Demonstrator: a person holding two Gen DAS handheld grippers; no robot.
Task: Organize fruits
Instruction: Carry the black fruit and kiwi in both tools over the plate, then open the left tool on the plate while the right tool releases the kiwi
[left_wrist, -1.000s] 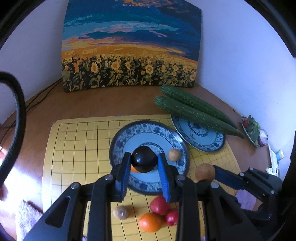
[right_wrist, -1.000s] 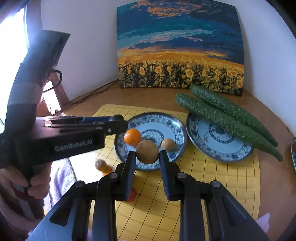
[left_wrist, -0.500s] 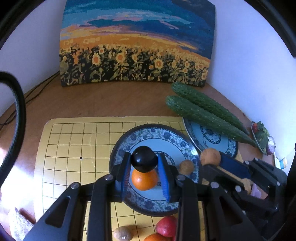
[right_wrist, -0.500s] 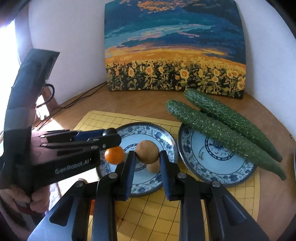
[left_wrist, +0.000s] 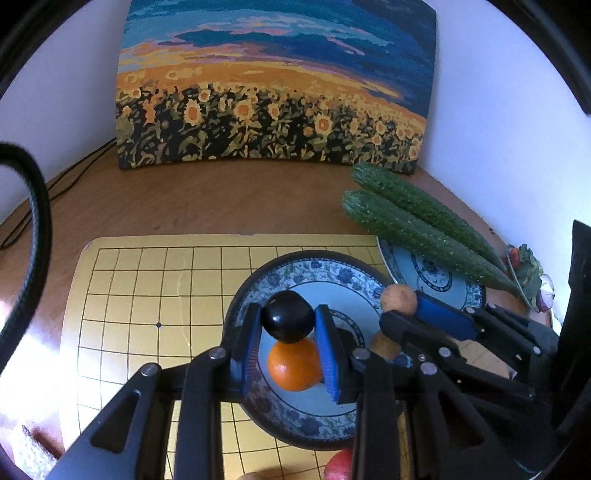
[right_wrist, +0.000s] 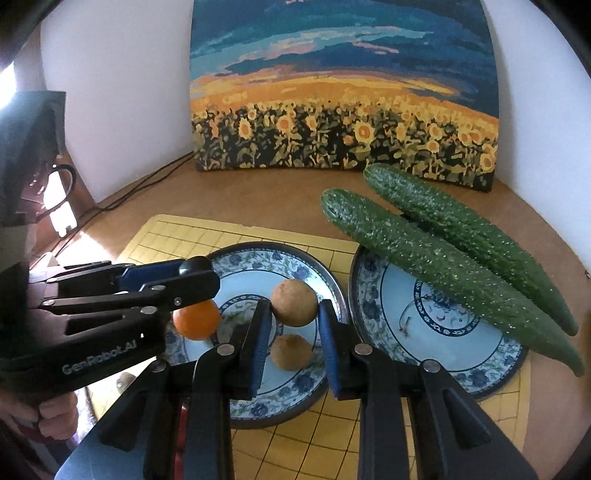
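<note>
My left gripper is shut on a black round fruit and holds it over the left blue-patterned plate. An orange lies on that plate below it. My right gripper is shut on a tan round fruit above the same plate; it shows in the left wrist view too. A second tan fruit lies on the plate. The orange and the left gripper show in the right wrist view.
Two cucumbers lie across a second patterned plate on the right. A yellow grid mat lies under the plates. A sunflower painting leans on the back wall. A red fruit sits on the mat near the front edge.
Both grippers have moved forward over the left plate, each still holding its fruit. The loose fruits on the mat have dropped nearly out of view.
</note>
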